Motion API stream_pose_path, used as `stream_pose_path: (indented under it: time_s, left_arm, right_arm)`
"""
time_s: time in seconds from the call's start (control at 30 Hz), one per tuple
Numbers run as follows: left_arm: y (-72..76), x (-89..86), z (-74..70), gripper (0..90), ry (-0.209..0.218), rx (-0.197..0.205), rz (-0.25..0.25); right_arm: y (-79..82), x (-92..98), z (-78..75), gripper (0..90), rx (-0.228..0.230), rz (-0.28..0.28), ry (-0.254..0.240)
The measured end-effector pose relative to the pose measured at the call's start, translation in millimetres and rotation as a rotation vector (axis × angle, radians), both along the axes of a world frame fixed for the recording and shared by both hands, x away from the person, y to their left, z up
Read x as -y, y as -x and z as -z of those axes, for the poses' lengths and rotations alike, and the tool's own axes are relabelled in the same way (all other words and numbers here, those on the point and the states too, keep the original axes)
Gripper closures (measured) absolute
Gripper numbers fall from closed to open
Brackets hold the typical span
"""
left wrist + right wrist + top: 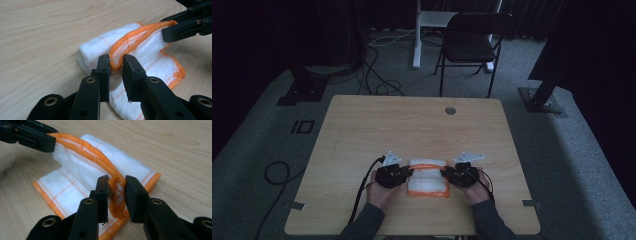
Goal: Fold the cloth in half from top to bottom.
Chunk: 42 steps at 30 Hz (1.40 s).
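Step in hand, as I judge it: gripping the hemmed edge of the white cloth (428, 177) at two points, ready to lift it and fold or unfold it.

Nearest, the person's forearms enter from the bottom of the high view. The left gripper (116, 65) has its jaws narrow, with the cloth's orange hem (117, 63) bunched between them; the pads stand close on either side of the hem, yet a sliver of gap shows, so I cannot confirm a firm clamp. The right gripper (117, 187) stands the same way: jaws narrow, a doubled loop of hem between them, the pads just beside or lightly touching the fabric.

The cloth lies folded on the near middle of the wooden table (412, 125), between the two grippers, its raised hem strung from one to the other.

Next move, in my judgement: close both pairs of jaws fully on the hem, then raise both hands together and evenly, so that neither end slips free.

Beyond the table stands a black chair (472, 42).
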State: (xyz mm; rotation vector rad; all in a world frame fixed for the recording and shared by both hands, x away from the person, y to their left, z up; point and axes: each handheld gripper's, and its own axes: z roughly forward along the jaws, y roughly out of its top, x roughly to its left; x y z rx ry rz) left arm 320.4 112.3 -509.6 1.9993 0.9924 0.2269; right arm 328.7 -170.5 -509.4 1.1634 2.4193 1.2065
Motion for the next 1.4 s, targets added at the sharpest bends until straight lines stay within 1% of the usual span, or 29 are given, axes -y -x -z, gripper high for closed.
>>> stream_pose_path:
  time_s: [0.07,0.1,0.13,0.17,0.2,0.23,0.27,0.33,0.37,0.5,0.53,0.57,0.6,0.63,0.7,0.73,0.77,0.8,0.83,0.87,0.93,0.97,1.0,1.03,1.1,1.2,1.27,1.4]
  left_arm:
    - [1.7,-0.3,0.7,76.9,0.001,-0.002,-0.004]
    - [3.2,-1.0,1.7,77.0,-0.004,-0.004,-0.001]
    - [4.2,-1.0,2.5,77.0,-0.002,-0.005,-0.002]
    - [6.5,-1.1,4.1,77.0,-0.01,-0.006,0.0]
    - [7.1,-1.8,4.8,77.1,-0.015,-0.008,0.004]
    - [7.1,-1.8,4.8,77.5,-0.015,-0.008,0.004]
    - [7.9,-2.2,5.8,77.7,-0.012,-0.01,0.001]
    - [9.0,-2.5,7.2,78.0,-0.011,-0.013,-0.001]
    - [10.6,-2.9,8.7,78.5,-0.017,-0.016,0.001]
    - [13.6,-3.3,10.3,78.7,-0.018,-0.019,0.003]
    - [15.4,-4.9,8.6,78.4,-0.01,-0.02,0.007]
    - [15.4,-4.9,8.6,76.9,-0.01,-0.02,0.007]
    - [15.9,-5.8,6.6,76.9,0.002,-0.017,0.004]
    - [16.4,-6.6,3.7,76.4,0.008,-0.01,0.001]
    - [16.1,-9.1,-6.1,75.0,0.027,0.016,-0.01]
    - [15.2,-9.8,-9.3,74.7,0.03,0.026,-0.014]
    - [15.2,-9.8,-9.3,74.3,0.03,0.026,-0.014]
    - [13.9,-10.4,-11.9,74.2,0.032,0.033,-0.019]
    - [10.0,-10.8,-16.0,73.9,0.035,0.044,-0.026]
    - [10.0,-10.8,-16.0,73.8,0.035,0.044,-0.026]
    - [4.4,-9.6,-18.3,73.4,0.029,0.048,-0.029]
    - [-1.6,-7.8,-19.6,73.3,0.028,0.05,-0.034]
    - [-1.6,-7.8,-19.6,73.3,0.028,0.05,-0.034]
    - [-7.0,-4.8,-19.8,73.3,0.029,0.05,-0.04]
    - [-11.0,-1.2,-19.1,73.3,0.026,0.047,-0.04]
    - [-14.0,2.1,-17.4,73.4,0.018,0.048,-0.032]
    - [-14.3,7.1,-14.5,73.4,0.0,0.038,-0.016]
    - [-13.4,8.6,-11.9,73.4,-0.004,0.034,-0.009]
  right_arm:
    - [0.8,0.6,0.5,70.4,0.001,0.001,0.004]
    - [2.0,3.0,1.6,65.2,0.001,0.004,-0.004]
    - [2.0,3.0,1.6,65.2,0.001,0.004,-0.004]
    - [2.9,4.8,1.1,60.7,0.007,0.014,-0.006]
    - [3.0,5.4,0.7,58.9,0.008,0.016,-0.008]
    - [3.0,5.4,0.7,58.9,0.008,0.016,-0.008]
    - [2.5,6.3,-0.3,55.0,0.013,0.019,-0.01]
    - [2.2,6.2,-0.6,53.8,0.013,0.019,-0.012]
    - [1.1,5.3,-1.6,51.2,0.017,0.021,-0.012]
    - [0.2,2.9,-3.5,50.4,0.018,0.009,-0.014]
    - [1.2,1.2,-5.0,58.0,0.021,-0.012,-0.017]
    - [2.4,0.4,-5.6,62.9,0.024,-0.025,-0.019]
    - [2.4,0.4,-5.6,62.9,0.024,-0.025,-0.019]
    - [3.5,-0.3,-5.9,65.5,0.03,-0.039,-0.018]
    - [6.8,-1.3,-6.0,73.2,0.041,-0.043,-0.012]
    - [7.2,-0.8,-6.0,74.9,0.042,-0.043,-0.015]
    - [7.2,-0.8,-6.0,74.9,0.042,-0.043,-0.015]
    - [8.1,0.1,-6.2,77.0,0.047,-0.04,-0.022]
    - [8.3,0.4,-6.3,77.3,0.048,-0.039,-0.023]
    - [8.4,0.7,-6.6,77.6,0.048,-0.04,-0.024]
    - [8.7,0.7,-6.8,77.9,0.05,-0.042,-0.023]
    - [8.9,0.6,-6.8,78.0,0.051,-0.043,-0.022]
    - [8.9,0.6,-6.8,78.0,0.051,-0.043,-0.022]
    - [9.6,0.5,-7.0,78.4,0.048,-0.043,-0.026]
    - [10.6,0.7,-7.3,78.6,0.049,-0.046,-0.028]
    - [11.5,1.8,-7.4,79.1,0.051,-0.047,-0.031]
    - [11.4,2.8,-6.9,79.3,0.049,-0.045,-0.033]
    - [11.7,3.4,-6.1,79.6,0.049,-0.052,-0.032]
